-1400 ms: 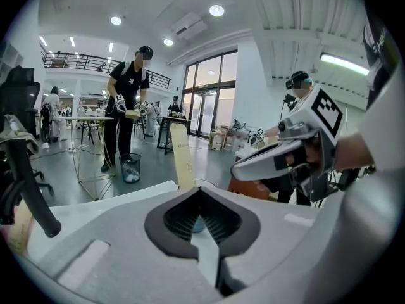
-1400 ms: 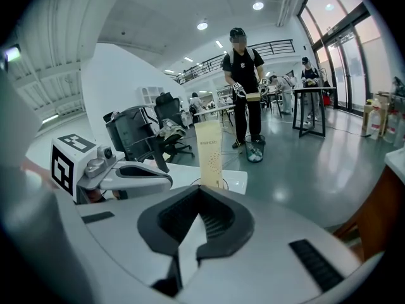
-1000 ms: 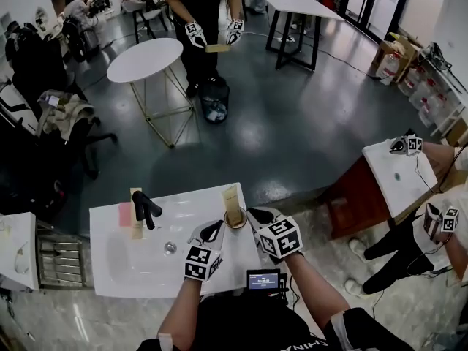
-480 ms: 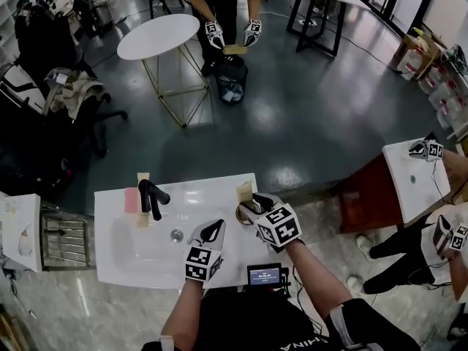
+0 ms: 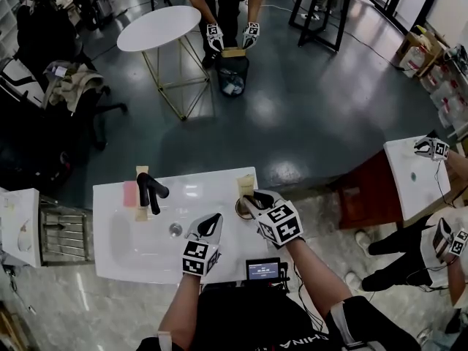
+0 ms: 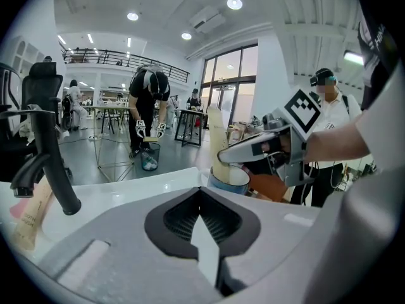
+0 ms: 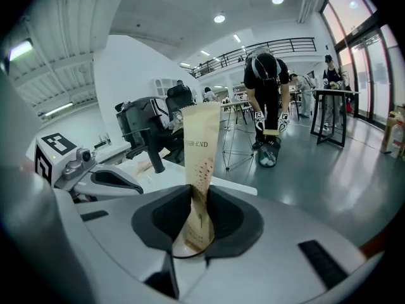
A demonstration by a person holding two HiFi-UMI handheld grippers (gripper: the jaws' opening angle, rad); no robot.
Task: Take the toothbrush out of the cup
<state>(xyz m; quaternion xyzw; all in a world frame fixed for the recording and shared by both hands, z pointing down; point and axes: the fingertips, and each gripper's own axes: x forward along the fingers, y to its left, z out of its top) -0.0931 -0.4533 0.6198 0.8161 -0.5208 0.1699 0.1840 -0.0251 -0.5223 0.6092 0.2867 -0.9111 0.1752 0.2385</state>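
Observation:
On the white washbasin counter (image 5: 110,265) stands a cup (image 5: 240,210), its rim (image 7: 190,253) low in the right gripper view. A toothbrush in a tall beige paper packet (image 5: 246,185) stands upright in it. My right gripper (image 5: 256,199) reaches over the cup. Its jaws are closing, and the packet (image 7: 201,151) sits between the dark pads, touching both. My left gripper (image 5: 208,227) hovers over the counter just left of the cup, shut with nothing in it. From the left gripper view, the cup (image 6: 229,179) and the packet (image 6: 217,135) lie straight ahead.
A black faucet (image 5: 148,190) stands at the basin's back left, with a pink item (image 5: 129,194) and another beige packet (image 5: 140,174) beside it. A small screen (image 5: 263,270) sits at the counter's front edge. Other people work at tables further off.
My right gripper has moved from beside the cup onto the packet, which now stands between its jaws. My left gripper has shifted slightly forward and down.

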